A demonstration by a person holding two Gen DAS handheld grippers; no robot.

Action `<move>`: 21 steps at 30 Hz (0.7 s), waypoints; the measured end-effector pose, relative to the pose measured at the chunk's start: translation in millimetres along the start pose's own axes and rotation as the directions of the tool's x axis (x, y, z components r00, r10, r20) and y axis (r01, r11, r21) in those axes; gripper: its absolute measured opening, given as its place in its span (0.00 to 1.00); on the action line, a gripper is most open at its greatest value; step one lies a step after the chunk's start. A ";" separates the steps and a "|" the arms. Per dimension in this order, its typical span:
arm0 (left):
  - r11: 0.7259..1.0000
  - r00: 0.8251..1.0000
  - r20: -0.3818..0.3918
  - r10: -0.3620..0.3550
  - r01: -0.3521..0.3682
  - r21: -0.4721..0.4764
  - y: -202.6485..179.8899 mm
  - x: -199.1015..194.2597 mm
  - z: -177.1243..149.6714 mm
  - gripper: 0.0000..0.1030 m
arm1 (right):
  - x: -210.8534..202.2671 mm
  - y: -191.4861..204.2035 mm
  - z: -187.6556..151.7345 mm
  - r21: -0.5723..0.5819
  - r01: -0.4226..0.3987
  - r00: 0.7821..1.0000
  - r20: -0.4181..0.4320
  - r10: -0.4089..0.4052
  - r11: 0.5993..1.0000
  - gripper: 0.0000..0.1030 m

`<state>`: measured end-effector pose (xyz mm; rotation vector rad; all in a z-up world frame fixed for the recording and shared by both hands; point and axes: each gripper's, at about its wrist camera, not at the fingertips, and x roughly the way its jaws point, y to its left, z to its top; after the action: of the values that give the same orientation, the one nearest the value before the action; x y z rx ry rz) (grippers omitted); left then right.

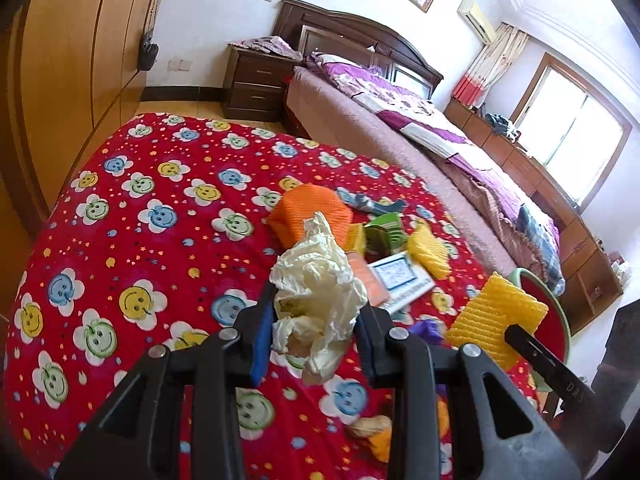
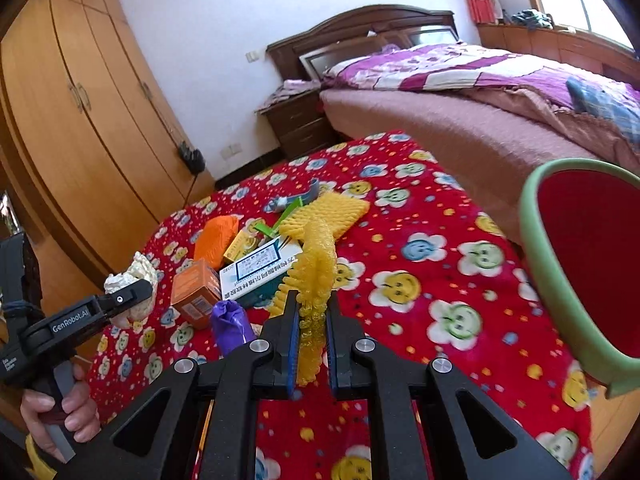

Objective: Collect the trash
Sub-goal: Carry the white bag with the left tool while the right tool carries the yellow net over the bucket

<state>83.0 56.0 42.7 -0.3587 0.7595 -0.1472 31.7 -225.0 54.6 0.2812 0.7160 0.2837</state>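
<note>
right gripper (image 2: pixel 312 320) is clamping the yellow foam net (image 2: pixel 316 268), long axis hanging vertical; left gripper (image 1: pixel 316 320) is pinching crumpled paper (image 1: pixel 316 280). red bin (image 2: pixel 584 272) is sitting right of both, nearer the right hand.

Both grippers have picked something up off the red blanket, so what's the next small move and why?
Probably carry the right gripper over to the green-rimmed bin at its right and release there. It is shut on the yellow foam net, lifted clear of the pile, and the bin's mouth stands open nearby. The left gripper, holding crumpled paper, could follow.
</note>
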 end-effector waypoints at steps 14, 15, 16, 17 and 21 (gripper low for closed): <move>0.995 0.996 0.000 -0.088 0.088 0.054 -49.9 -25.4 -3.3 0.35 | -60.8 -19.2 -3.2 0.005 0.001 0.992 0.127 -0.001 1.000 0.11; 0.994 0.996 -0.002 -0.090 0.090 0.060 -54.3 -26.2 -3.3 0.34 | -65.1 -20.8 -3.2 0.004 0.003 0.991 0.136 -0.004 1.000 0.11; 0.993 0.996 -0.005 -0.095 0.095 0.064 -58.0 -26.7 -3.3 0.35 | -68.9 -21.5 -3.2 0.004 0.003 0.990 0.142 -0.004 1.000 0.11; 0.992 0.994 -0.013 -0.104 0.105 0.065 -62.0 -27.2 -3.2 0.35 | -72.6 -23.2 -2.9 0.005 0.004 0.989 0.150 -0.005 1.000 0.11; 0.988 0.991 -0.028 -0.128 0.130 0.079 -77.8 -28.3 -2.5 0.35 | -85.3 -32.4 -2.1 0.014 0.007 0.983 0.182 -0.009 1.000 0.11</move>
<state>60.8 -9.7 88.1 -0.3300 0.7511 -0.3031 -26.0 -284.3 93.1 0.3128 0.5379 0.2423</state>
